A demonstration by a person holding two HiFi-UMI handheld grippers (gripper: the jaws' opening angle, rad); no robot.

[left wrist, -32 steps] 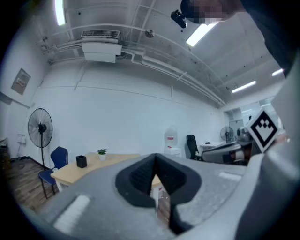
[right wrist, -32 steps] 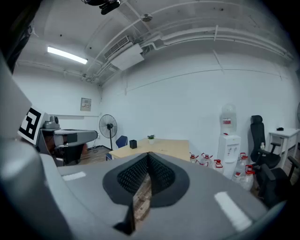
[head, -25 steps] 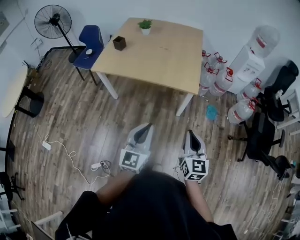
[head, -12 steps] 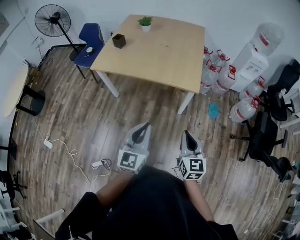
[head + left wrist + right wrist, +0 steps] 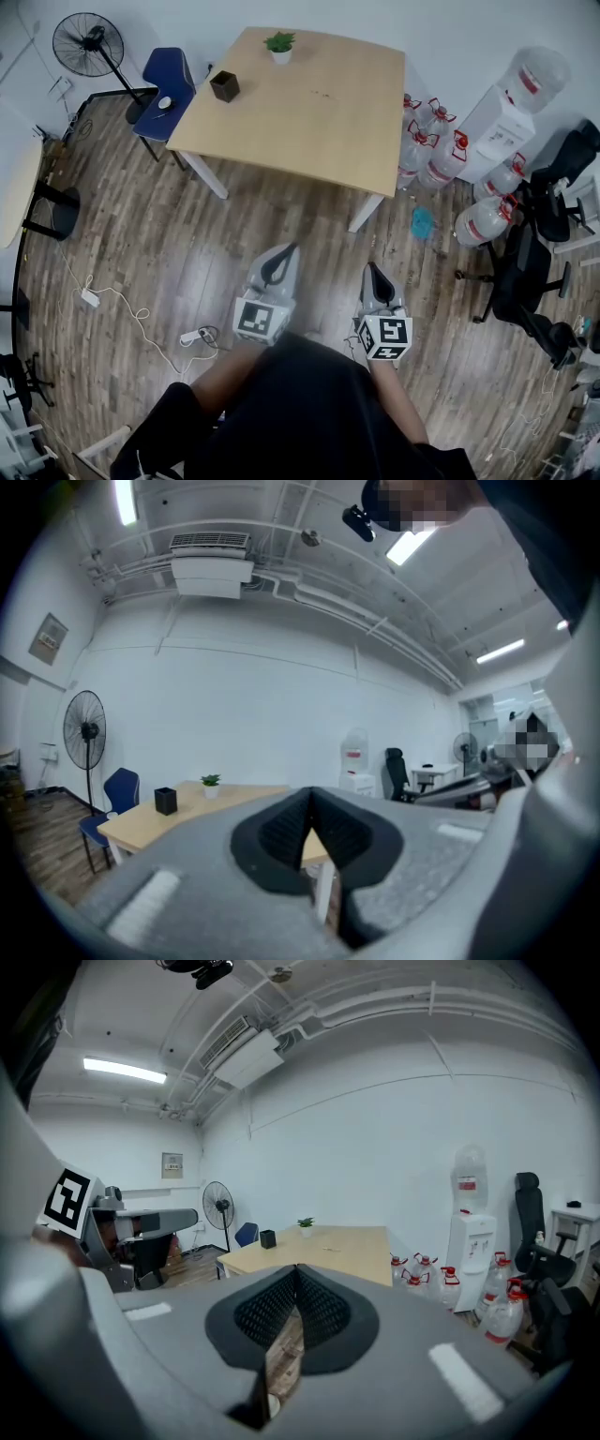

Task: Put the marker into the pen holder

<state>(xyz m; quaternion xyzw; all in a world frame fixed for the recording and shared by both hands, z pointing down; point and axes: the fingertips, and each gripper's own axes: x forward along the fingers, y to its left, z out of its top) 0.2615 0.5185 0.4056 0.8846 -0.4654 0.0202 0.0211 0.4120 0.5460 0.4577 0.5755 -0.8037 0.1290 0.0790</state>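
1. The marker [image 5: 324, 93] is showing only as a tiny dark streak, too small to confirm. It is lying toward the far edge of the table [image 5: 309, 141], well apart from the pen holder [image 5: 224, 86] at the far left corner.
2. The left tongs [image 5: 290, 247] and right tongs [image 5: 367, 266] are travelling pinched fully together, carrying nothing.
3. The table is sliding across the head view compared with a second ago, while the tongs are keeping their place. The person is probably still walking up, with no reach beginning yet.
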